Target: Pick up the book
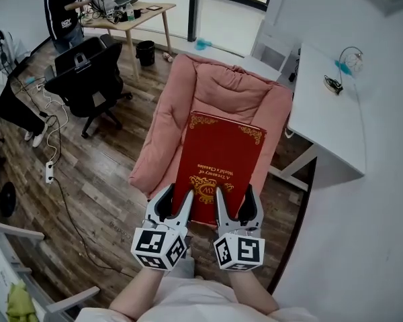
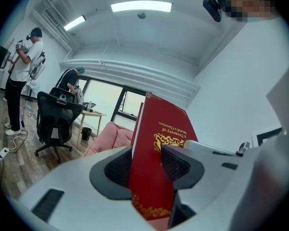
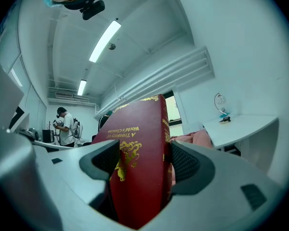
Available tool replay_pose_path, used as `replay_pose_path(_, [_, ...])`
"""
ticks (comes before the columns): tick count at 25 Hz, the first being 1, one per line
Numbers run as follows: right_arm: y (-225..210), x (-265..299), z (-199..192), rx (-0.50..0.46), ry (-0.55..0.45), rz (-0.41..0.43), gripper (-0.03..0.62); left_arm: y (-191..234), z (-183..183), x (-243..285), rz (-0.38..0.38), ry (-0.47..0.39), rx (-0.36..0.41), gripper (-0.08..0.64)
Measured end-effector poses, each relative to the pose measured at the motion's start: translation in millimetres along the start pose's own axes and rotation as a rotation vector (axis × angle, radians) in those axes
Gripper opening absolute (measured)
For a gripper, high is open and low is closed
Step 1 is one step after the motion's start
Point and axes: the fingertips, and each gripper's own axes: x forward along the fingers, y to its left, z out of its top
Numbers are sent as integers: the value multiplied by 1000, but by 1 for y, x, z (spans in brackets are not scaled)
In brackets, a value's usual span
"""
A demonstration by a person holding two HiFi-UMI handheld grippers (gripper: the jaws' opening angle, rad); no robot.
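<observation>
A large red book (image 1: 218, 159) with gold ornament and gold lettering hangs in the air over a pink cushioned seat (image 1: 208, 89). Both grippers hold it by its near edge. My left gripper (image 1: 176, 203) is shut on the near left corner and my right gripper (image 1: 235, 203) on the near right corner. In the left gripper view the red book (image 2: 159, 148) stands on edge between the dark ribbed pads of the left gripper (image 2: 147, 170). In the right gripper view the red book (image 3: 139, 162) fills the gap in the right gripper (image 3: 145, 165), both pads against its covers.
A white desk (image 1: 329, 113) stands at the right, close to the seat. A black office chair (image 1: 87, 79) and a wooden table (image 1: 131, 15) are at the upper left, with cables on the wooden floor (image 1: 50, 170). A person (image 2: 21, 81) stands far off.
</observation>
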Motion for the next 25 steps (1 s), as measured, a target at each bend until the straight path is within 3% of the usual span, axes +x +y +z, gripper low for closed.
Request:
replay_pose_path(14, [-8, -117, 18, -18, -7, 18, 339, -75, -30, -89, 6, -22, -9, 179])
replay_pose_path(25, [11, -155, 24, -24, -24, 34, 339, -84, -32, -132, 11, -47, -9, 179])
